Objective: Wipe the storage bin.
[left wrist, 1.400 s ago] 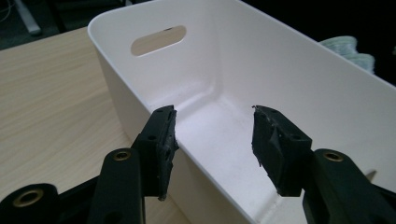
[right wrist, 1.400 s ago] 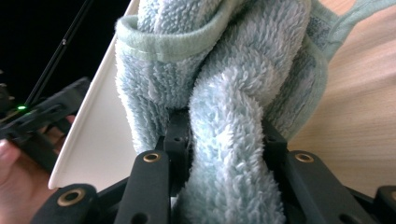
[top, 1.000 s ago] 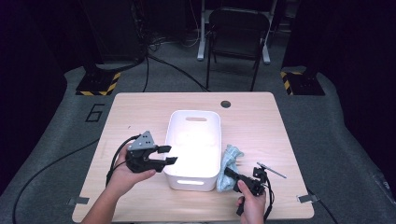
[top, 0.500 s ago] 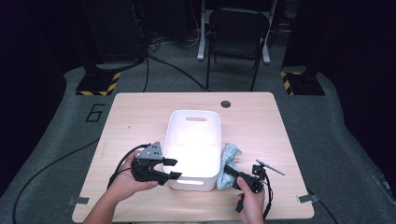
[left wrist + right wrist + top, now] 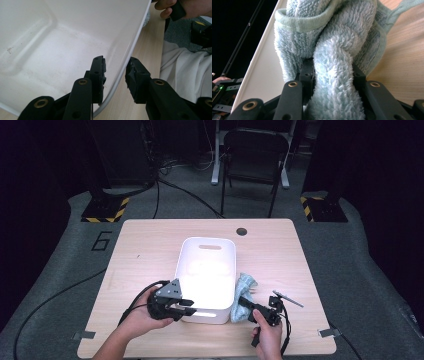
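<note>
Moved: my left hand-held gripper (image 5: 115, 75) to white bin (image 5: 207, 270) wall, jaws just closing astride it, untouching. Right hand-held gripper (image 5: 332, 75) clamps towel (image 5: 332, 37). Next: clamp bin.

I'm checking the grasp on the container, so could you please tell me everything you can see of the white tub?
The white tub is a rounded-corner rectangular bin of smooth, plastic-looking material, upright on the wooden table, with a slot handle cut into its far wall. It looks empty, its floor faintly speckled. The left gripper straddles its near-left rim, one jaw inside and one outside; the jaws have just been closing, with a gap showing at the outer one. A light blue towel, held by the right gripper, lies against its right side.
</note>
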A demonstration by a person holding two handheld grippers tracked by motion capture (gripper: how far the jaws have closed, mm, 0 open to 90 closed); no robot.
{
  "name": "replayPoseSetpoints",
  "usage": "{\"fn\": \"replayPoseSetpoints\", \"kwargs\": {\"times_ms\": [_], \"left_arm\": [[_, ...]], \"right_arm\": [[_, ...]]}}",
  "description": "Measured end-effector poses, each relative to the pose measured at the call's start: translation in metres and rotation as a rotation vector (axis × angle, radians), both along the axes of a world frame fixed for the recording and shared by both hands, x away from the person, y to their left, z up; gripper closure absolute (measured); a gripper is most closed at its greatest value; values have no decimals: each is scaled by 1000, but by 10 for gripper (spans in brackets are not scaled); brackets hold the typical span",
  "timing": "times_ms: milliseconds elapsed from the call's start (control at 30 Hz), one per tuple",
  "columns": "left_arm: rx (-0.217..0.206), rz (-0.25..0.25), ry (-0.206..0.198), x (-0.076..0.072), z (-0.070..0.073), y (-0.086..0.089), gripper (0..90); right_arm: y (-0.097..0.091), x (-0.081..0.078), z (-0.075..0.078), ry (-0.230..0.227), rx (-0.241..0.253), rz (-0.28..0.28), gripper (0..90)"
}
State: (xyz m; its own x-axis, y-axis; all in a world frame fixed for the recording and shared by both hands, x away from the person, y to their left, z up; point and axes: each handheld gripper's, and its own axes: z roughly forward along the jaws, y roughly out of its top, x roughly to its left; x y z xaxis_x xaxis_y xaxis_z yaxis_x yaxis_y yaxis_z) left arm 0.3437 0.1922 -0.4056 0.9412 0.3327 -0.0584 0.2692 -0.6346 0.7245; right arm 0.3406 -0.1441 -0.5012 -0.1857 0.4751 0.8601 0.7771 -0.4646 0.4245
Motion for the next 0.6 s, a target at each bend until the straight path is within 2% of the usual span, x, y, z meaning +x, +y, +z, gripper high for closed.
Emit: {"fn": "replayPoseSetpoints", "kwargs": {"times_ms": [67,333,600], "left_arm": [[-12,1,1,0,-1,-2,717],[-1,28,-10,-1,-4,-7,805],[7,5,-22,-7,-5,-15,860]], "right_arm": [[0,0,0,0,1,-1,646],[1,0,-1,8,-6,10,646],[3,0,-3,6,1,13,646]]}}
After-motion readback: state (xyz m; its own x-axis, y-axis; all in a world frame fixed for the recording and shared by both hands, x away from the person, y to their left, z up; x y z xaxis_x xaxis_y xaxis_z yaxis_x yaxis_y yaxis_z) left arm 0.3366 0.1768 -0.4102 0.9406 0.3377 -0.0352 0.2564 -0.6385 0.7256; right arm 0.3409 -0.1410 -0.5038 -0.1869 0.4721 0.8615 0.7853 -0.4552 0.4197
